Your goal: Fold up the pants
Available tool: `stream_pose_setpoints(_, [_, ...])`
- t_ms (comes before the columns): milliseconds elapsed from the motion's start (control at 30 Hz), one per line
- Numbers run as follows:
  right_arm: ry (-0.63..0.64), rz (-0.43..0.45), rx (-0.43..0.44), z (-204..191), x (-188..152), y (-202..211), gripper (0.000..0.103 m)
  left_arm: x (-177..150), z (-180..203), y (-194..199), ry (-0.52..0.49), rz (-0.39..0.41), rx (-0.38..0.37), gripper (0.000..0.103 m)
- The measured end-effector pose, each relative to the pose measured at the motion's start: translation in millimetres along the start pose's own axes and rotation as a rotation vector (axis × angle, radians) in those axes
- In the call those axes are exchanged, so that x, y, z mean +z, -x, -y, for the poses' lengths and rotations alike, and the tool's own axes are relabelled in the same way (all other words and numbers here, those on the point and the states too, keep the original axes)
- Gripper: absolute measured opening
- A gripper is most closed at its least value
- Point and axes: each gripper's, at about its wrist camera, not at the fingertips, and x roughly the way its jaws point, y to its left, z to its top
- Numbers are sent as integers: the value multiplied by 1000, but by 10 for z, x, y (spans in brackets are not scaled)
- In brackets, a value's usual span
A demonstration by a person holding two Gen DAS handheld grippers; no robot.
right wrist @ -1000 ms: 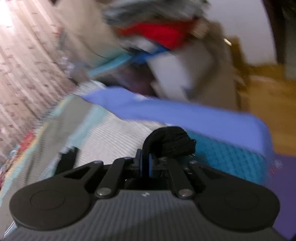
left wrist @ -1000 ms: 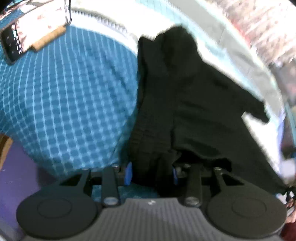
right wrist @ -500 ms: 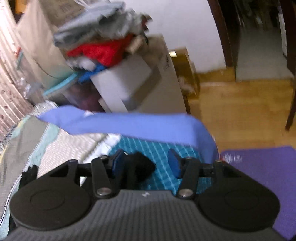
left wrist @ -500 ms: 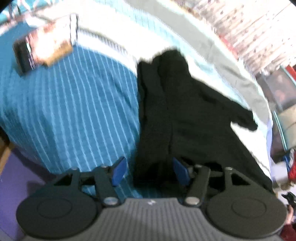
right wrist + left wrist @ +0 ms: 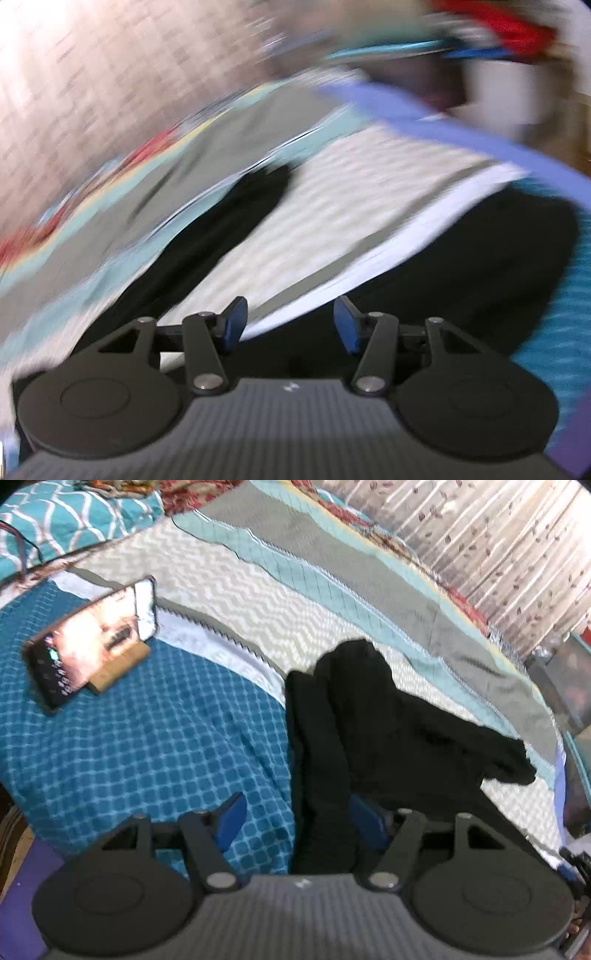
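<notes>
Black pants [image 5: 369,731] lie bunched on the bed, one end reaching right toward the bed's edge. My left gripper [image 5: 298,822] hangs over their near end with its jaws opening. A fold of the black cloth lies between the blue pads [image 5: 231,821]; the left pad stands clear of it. The right wrist view is blurred by motion. There the pants [image 5: 461,277] spread dark under and beyond my right gripper [image 5: 290,325], and one leg [image 5: 221,229] runs away to the upper left. The right gripper is open, with nothing pinched between its pads.
A blue checked blanket [image 5: 147,738] covers the near left of the bed, over a striped quilt [image 5: 295,602]. A phone on a wooden stand [image 5: 92,650] sits at the left. A teal pillow [image 5: 74,517] lies behind and a curtain [image 5: 498,554] hangs at the right.
Both grippers let go of the pants and opened. The left one pulled back and up a little. The right one swung fast across the bed and rolled, now facing the quilt and curtain.
</notes>
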Motion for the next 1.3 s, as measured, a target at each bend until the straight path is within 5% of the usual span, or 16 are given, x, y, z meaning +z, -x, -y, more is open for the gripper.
stream_pose_setpoints(133, [92,-110,146,-300,-247,-199,54,-93,26,-195,-17,-27,25,64])
stream_pose_setpoints(267, [166,-230,131,-336,-484,-426,53,-116,-55,-303,1,-53,32,64])
stream_pose_setpoints(600, [277,-209,127,-377,-543,-405,54,306,-105,-470,-29,44,53,77])
stream_pose_setpoints(933, [246,-227,128,-621,-491,-371,54,837,63,-1291,-51,80,-10,90])
stream_pose_setpoints(967, [258,-223,141,-679,-469,-359,54,834,61,-1381,-44,63,-19,88])
stream_pose_setpoints(1100, [342,-194,233,-1131,-313,-419,54,732,171,-1470,-72,90,37,34])
stream_pose_setpoints(1167, [408,-188,301,-1479,-225,-519,54,651,190,-1286,-81,142,-7,15])
stream_pose_setpoints(1300, [570,-187,472,-2451,-214,-759,53,406,266,-845,-155,233,-19,11])
